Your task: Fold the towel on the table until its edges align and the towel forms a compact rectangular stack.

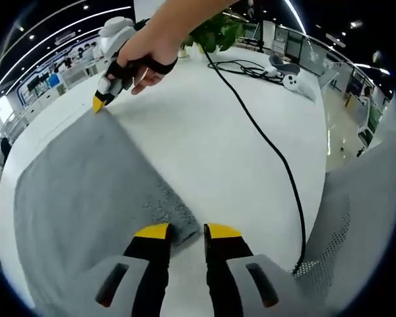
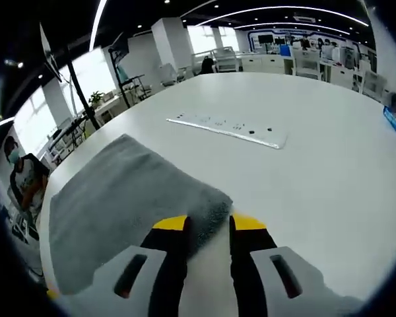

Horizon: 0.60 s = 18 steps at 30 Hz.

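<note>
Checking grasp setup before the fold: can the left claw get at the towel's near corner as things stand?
Probably yes. In the left gripper view the left claw sits open right at the grey towel corner, jaws on either side of it. Nothing lies between; the black cable runs off to the side on the white table.

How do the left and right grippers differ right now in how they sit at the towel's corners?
The left gripper has the near corner of the grey towel between open jaws; the right gripper likewise straddles its own corner, at the far end of the same edge. Left's jaws look slightly wider apart. Both sit low on the white table.
</note>
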{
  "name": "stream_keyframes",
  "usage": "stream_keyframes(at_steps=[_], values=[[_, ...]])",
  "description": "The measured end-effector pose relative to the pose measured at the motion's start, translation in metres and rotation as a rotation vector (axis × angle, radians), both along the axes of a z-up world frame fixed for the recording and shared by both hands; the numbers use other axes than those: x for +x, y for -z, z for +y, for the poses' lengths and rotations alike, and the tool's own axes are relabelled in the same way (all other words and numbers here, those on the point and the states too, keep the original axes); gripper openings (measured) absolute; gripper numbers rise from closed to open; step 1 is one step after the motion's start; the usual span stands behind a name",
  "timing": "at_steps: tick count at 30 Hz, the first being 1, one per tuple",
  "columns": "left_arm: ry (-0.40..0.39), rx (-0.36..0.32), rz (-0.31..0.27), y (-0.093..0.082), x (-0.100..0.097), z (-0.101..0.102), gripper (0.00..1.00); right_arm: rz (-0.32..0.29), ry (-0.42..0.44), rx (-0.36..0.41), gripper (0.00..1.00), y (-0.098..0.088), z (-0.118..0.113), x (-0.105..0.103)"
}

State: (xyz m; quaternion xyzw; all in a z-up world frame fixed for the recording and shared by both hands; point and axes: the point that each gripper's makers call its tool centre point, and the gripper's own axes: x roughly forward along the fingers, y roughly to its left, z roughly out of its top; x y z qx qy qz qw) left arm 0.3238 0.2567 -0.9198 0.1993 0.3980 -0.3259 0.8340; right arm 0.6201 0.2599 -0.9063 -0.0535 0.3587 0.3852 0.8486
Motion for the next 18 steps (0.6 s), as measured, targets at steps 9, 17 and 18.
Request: stream_keyframes(at_steps=[9, 17, 18], values=[[-0.059, -0.085, 0.073, -0.002, -0.002, -0.010, 0.04, 0.005, 0.016, -0.016, 0.10, 0.012, -0.005, 0.011], [-0.060, -0.124, 0.106, -0.001, -0.003, -0.027, 0.03, 0.041, 0.012, -0.041, 0.00, 0.008, -0.018, 0.000], [-0.067, -0.133, 0.111, -0.001, -0.004, -0.029, 0.03, 0.039, 0.009, -0.049, 0.00, 0.008, -0.019, 0.000]])
